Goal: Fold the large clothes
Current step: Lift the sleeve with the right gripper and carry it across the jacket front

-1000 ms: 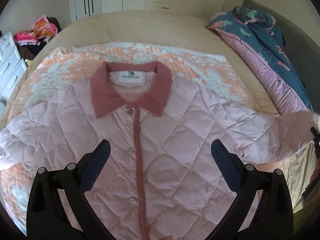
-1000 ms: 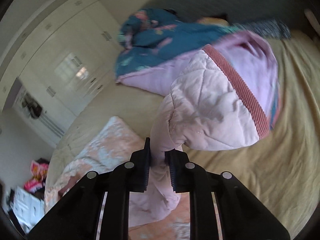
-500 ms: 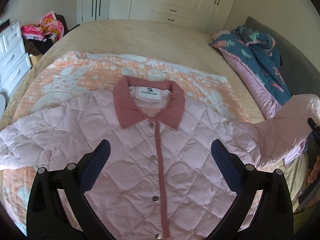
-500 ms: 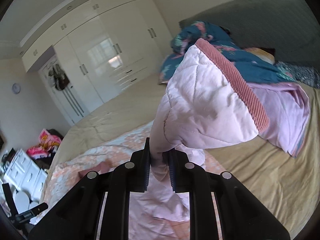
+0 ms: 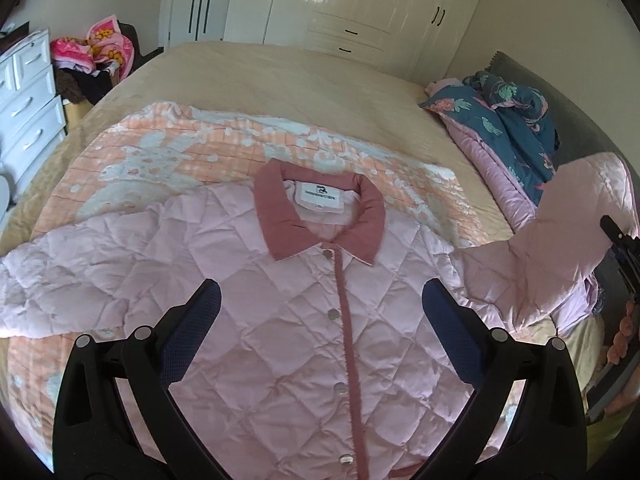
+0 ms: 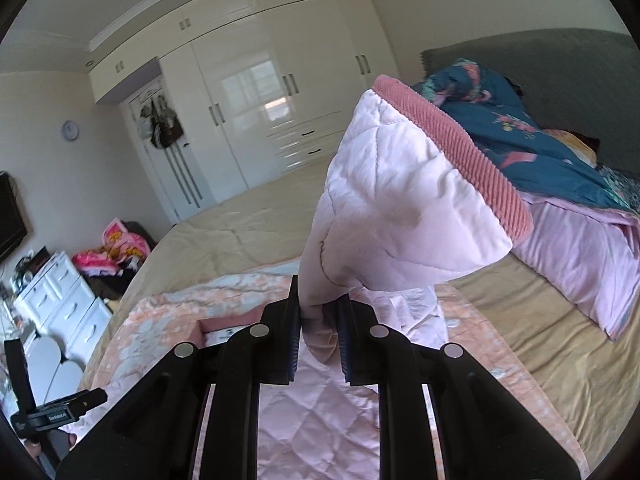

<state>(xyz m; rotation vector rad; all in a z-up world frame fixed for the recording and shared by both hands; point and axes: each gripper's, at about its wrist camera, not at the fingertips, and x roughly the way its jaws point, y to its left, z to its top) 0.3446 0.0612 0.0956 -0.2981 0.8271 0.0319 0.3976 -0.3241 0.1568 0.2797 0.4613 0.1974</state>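
A pale pink quilted jacket (image 5: 280, 312) with a rose collar (image 5: 320, 216) lies face up and buttoned on an orange patterned blanket (image 5: 168, 152) on the bed. My left gripper (image 5: 320, 304) is open and empty, hovering above the jacket's chest. My right gripper (image 6: 319, 316) is shut on the jacket's right sleeve (image 6: 400, 208) and holds it lifted, the rose cuff (image 6: 452, 148) standing up. The raised sleeve (image 5: 576, 216) also shows at the right in the left wrist view, with the right gripper (image 5: 624, 248) beside it. The left sleeve (image 5: 60, 276) lies spread flat.
A rumpled blue and pink duvet (image 5: 508, 128) lies by the grey headboard (image 6: 560, 64). White wardrobes (image 5: 360, 4) stand behind the bed. A white drawer unit (image 5: 28, 100) and a pile of clothes (image 5: 96, 52) stand at the left. The beige bedspread (image 5: 280, 84) stretches beyond the blanket.
My right gripper has lifted the sleeve higher and swung it inward toward the jacket's body. My left gripper has drawn back, so the jacket sits lower in its view.
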